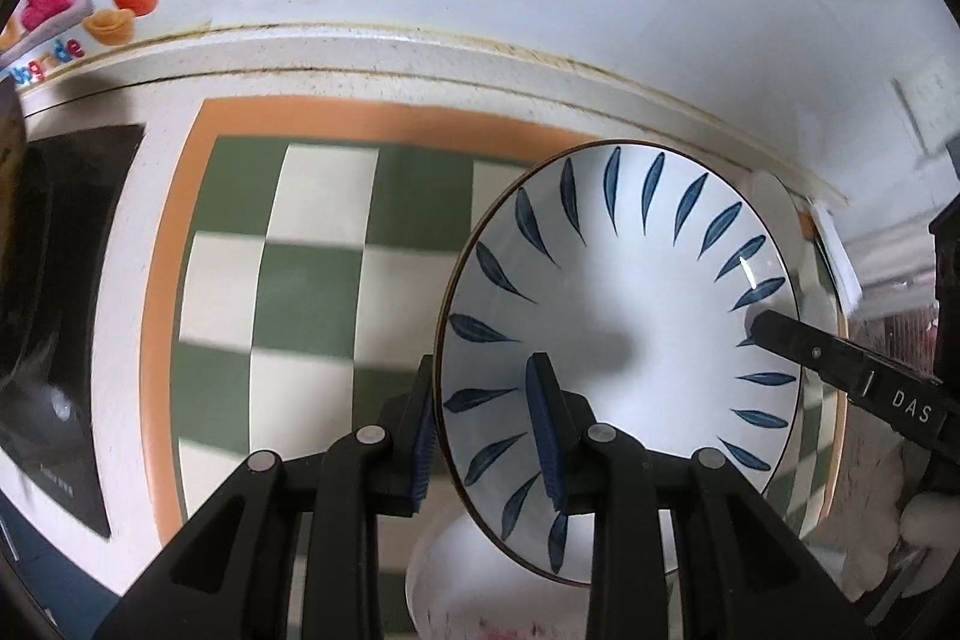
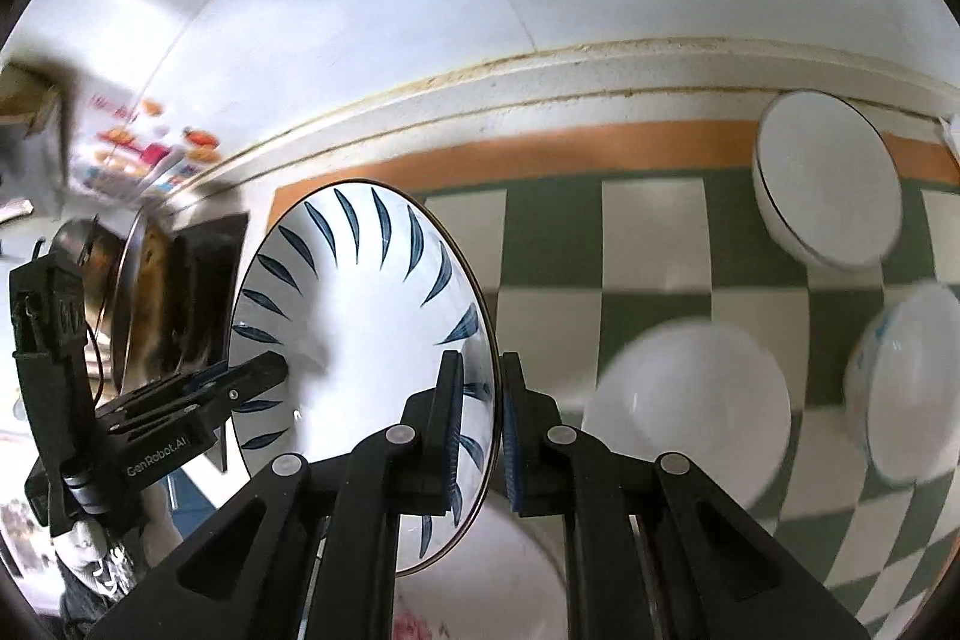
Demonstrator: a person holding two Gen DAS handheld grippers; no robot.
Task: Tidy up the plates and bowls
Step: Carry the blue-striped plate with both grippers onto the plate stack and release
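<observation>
A white plate with blue leaf strokes [image 1: 624, 280] is held up on edge above the checkered mat; it also shows in the right wrist view [image 2: 360, 304]. My left gripper [image 1: 489, 430] has its jaws on either side of the plate's left rim, with a visible gap on the outer side. My right gripper [image 2: 483, 430] straddles the opposite rim and looks closed on it; it also shows in the left wrist view [image 1: 774, 328]. A white bowl with pink marks [image 1: 480, 580] sits directly below the plate, partly hidden, and shows in the right wrist view [image 2: 480, 580].
A green and white checkered mat [image 1: 312, 268] with an orange border covers the counter. Three white bowls lie right of the plate: one at the back [image 2: 828, 178], one in the middle [image 2: 696, 412], one with blue print [image 2: 912, 382]. A black stove [image 1: 66, 316] and wall bound the left and back.
</observation>
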